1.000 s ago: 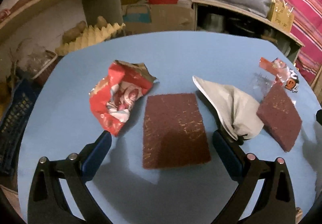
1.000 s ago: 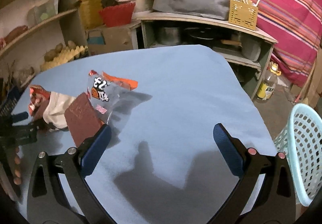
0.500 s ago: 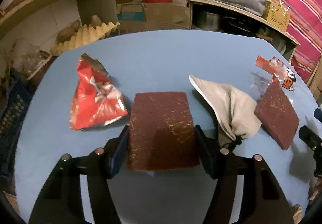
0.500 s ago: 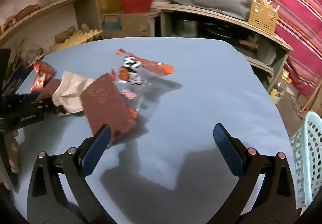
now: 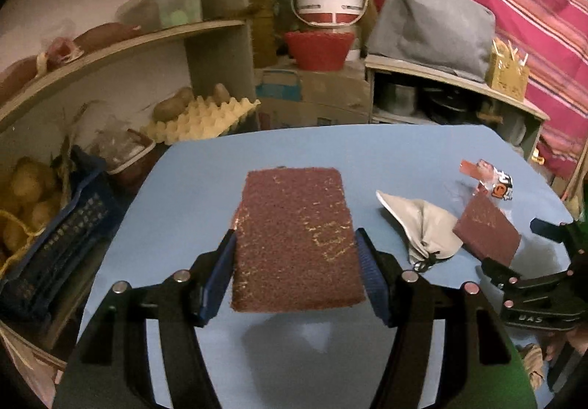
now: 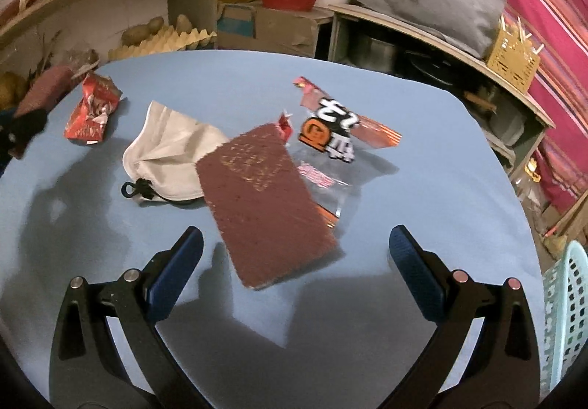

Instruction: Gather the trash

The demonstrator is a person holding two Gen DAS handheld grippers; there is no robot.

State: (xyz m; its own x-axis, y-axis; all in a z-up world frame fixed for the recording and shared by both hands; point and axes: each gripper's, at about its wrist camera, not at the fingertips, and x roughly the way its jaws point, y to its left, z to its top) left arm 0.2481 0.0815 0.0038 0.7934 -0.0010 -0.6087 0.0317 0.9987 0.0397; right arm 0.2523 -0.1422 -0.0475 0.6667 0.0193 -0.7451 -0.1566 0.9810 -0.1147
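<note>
The maroon scouring pad (image 5: 297, 239) sits clamped by its long edges in my left gripper (image 5: 296, 269), lifted off the blue table (image 5: 404, 151) for carrying. My right gripper (image 6: 294, 262) hangs spread wide before a second pad (image 6: 262, 206), probably to straddle it; the mesh basket (image 6: 566, 317) waits at my right.

Bare table (image 6: 422, 166) right of clear wrapper (image 6: 330, 137); cloth pouch (image 6: 172, 151) crowds second pad (image 6: 264, 203) left.

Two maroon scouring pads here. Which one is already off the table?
The one clamped between the left gripper's fingers: scouring pad, lifted, shadow beneath. The other pad lies flat beside the white pouch.
</note>
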